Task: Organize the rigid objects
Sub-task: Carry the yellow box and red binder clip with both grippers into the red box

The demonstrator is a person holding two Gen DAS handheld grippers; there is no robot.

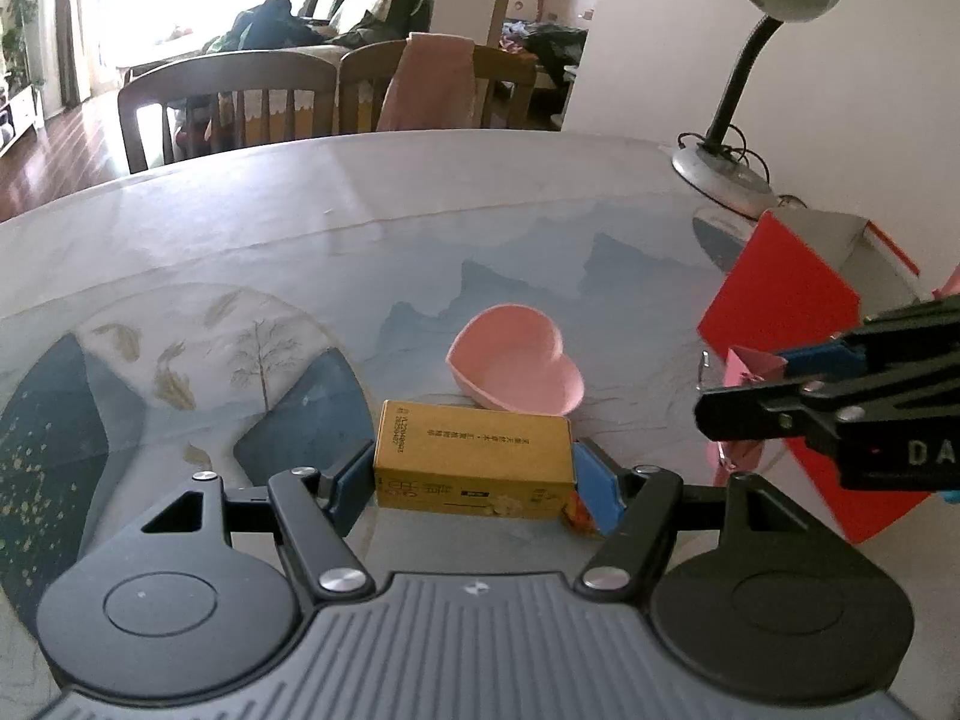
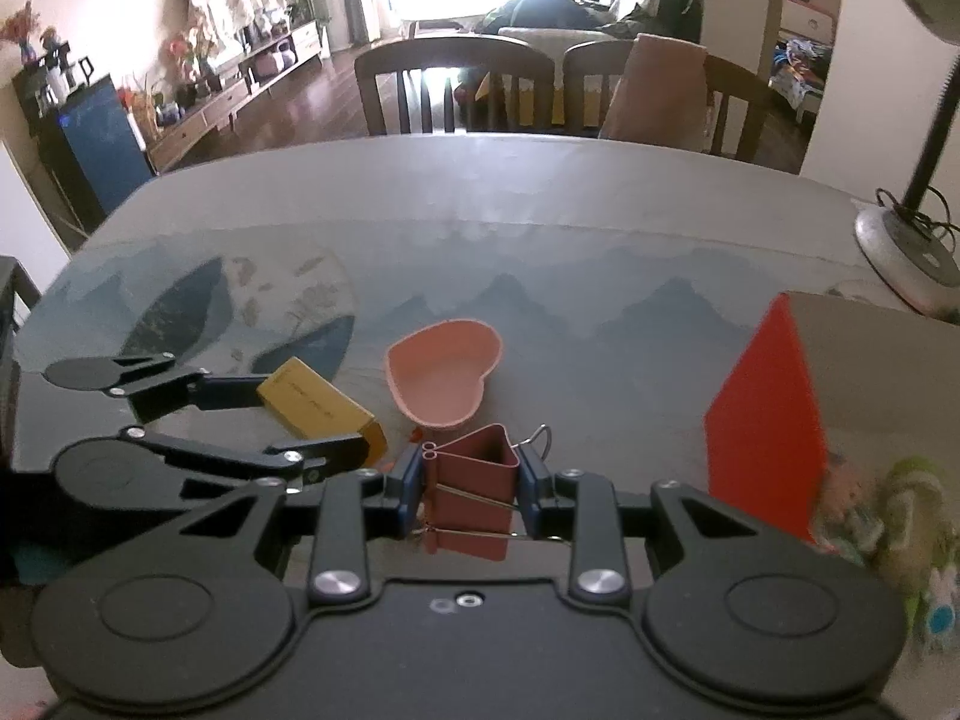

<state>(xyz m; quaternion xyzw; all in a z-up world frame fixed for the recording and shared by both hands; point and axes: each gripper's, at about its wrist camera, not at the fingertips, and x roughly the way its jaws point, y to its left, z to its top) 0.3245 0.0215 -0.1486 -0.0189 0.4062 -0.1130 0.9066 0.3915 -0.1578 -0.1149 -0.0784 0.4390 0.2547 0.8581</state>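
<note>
In the left wrist view, the left gripper (image 1: 474, 480) is clamped on a yellow carton (image 1: 471, 459), its blue pads pressed to both short ends, low over the table (image 1: 300, 228). Just beyond the carton sits a pink heart-shaped dish (image 1: 519, 363), and a small orange scrap (image 1: 581, 519) lies beside the right pad. To the right stands an open red box (image 1: 798, 324), with a desk lamp (image 1: 738, 138) behind it.

In the right wrist view, the right gripper (image 2: 469, 492) is closed on a large pink binder clip (image 2: 471, 495), near the red box's corner. Both items appear gripped, so the step in hand looks like carrying them to a container. The next move likely calls for lifting each clear of the dish. The two grippers sit close together and could collide.
</note>
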